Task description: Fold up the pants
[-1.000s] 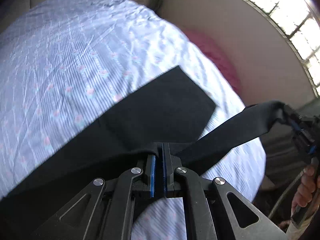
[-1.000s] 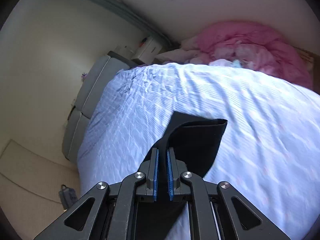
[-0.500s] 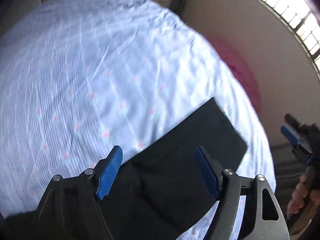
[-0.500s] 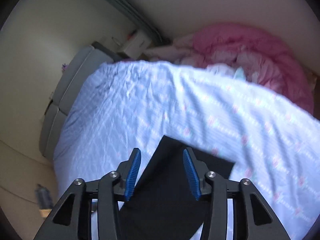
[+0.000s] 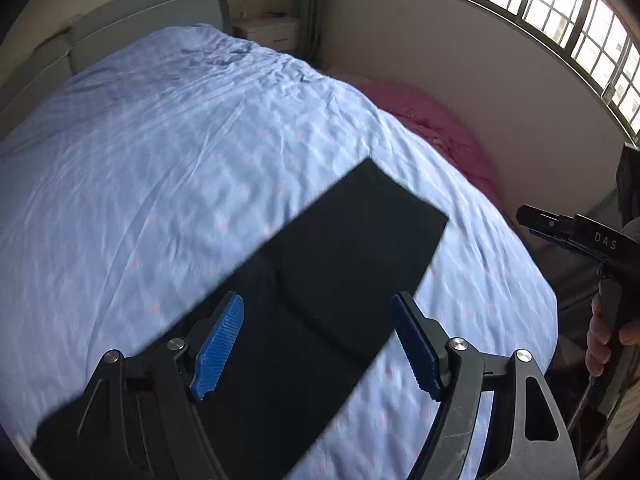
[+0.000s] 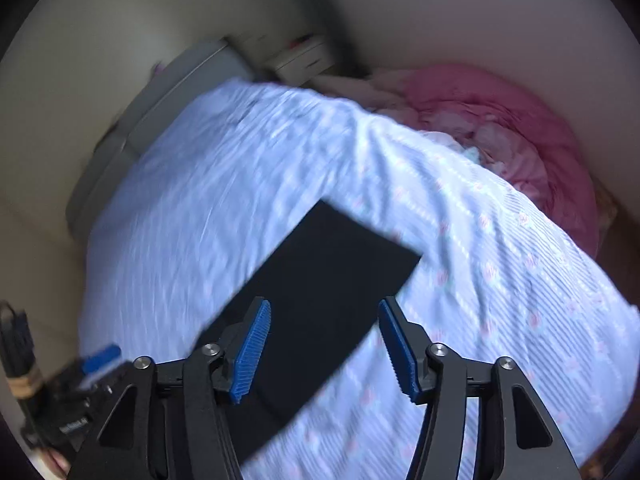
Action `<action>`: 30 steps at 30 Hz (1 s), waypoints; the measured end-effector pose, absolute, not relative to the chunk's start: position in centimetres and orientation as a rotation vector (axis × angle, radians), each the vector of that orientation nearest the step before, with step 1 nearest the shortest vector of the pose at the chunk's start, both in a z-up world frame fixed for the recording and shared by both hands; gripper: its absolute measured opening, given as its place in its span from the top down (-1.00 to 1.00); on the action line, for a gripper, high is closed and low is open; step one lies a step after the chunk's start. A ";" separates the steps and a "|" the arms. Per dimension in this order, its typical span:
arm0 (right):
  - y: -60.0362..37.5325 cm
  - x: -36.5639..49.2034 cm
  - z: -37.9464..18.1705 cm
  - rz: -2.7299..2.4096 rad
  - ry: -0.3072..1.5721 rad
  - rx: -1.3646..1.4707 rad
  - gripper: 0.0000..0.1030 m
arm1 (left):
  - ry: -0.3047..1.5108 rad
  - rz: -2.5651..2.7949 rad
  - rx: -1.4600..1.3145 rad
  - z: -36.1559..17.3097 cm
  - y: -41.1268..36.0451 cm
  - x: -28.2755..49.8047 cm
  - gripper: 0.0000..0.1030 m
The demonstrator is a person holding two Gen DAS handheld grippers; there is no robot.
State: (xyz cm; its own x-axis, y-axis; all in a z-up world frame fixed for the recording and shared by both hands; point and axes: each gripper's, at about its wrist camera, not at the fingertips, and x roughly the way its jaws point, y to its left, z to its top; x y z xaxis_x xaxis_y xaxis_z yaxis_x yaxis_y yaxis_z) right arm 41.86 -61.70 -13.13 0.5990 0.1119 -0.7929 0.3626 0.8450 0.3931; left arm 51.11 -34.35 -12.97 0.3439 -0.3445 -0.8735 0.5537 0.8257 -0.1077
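Here the black pants (image 5: 320,288) lie flat on the bed (image 5: 168,152), folded into a long dark strip that runs from the bed's near edge toward its middle, with a square far end and a faint crease across the cloth. The left tool (image 5: 318,346) hangs above the near part of the pants with its blue-padded fingers (image 5: 218,346) spread wide apart and nothing between them; the cloth shows in the gap below. The right tool (image 6: 324,350) is likewise wide open and empty, its blue pads (image 6: 250,350) standing apart over the same strip of pants (image 6: 320,280). In the left wrist view the right tool (image 5: 576,232) appears off the bed's right edge, gripped by the person's right hand (image 5: 604,336), clear of the pants. In the right wrist view the left tool (image 6: 96,360) sits blurred off the bed's left edge.

The bed wears a pale blue sheet (image 6: 500,280) with small pink dots. A pink quilt (image 6: 508,132) is bunched beyond the bed's far side, against the wall. A grey headboard (image 5: 132,16) stands at the bed's head, with a white nightstand (image 5: 268,32) beside it, and a barred window (image 5: 560,12) sits high above the pink quilt.
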 end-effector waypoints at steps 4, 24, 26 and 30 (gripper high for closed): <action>-56.8 39.0 -12.3 -0.028 0.997 0.455 -0.22 | 1.092 -0.508 0.196 -12.3 -30.5 45.6 -0.48; -28.2 30.9 -15.3 0.546 1.264 0.254 -0.22 | 1.213 0.098 -0.144 -14.8 0.7 26.6 -0.52; -25.6 30.3 -17.0 0.584 1.300 0.245 -0.22 | 1.235 0.127 -0.158 -16.1 2.8 26.0 -0.52; -20.8 30.2 -21.5 0.618 1.410 0.209 -0.22 | 1.270 0.155 -0.165 -18.5 4.7 24.6 -0.52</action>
State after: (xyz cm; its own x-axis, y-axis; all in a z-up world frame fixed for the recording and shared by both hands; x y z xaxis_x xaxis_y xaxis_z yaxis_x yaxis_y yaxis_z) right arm 30.20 -20.80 -21.50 0.0353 0.5178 -0.8548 -0.2773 0.8268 0.4894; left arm 24.60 4.73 -18.48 0.2887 0.0241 -0.9571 -0.2065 0.9777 -0.0377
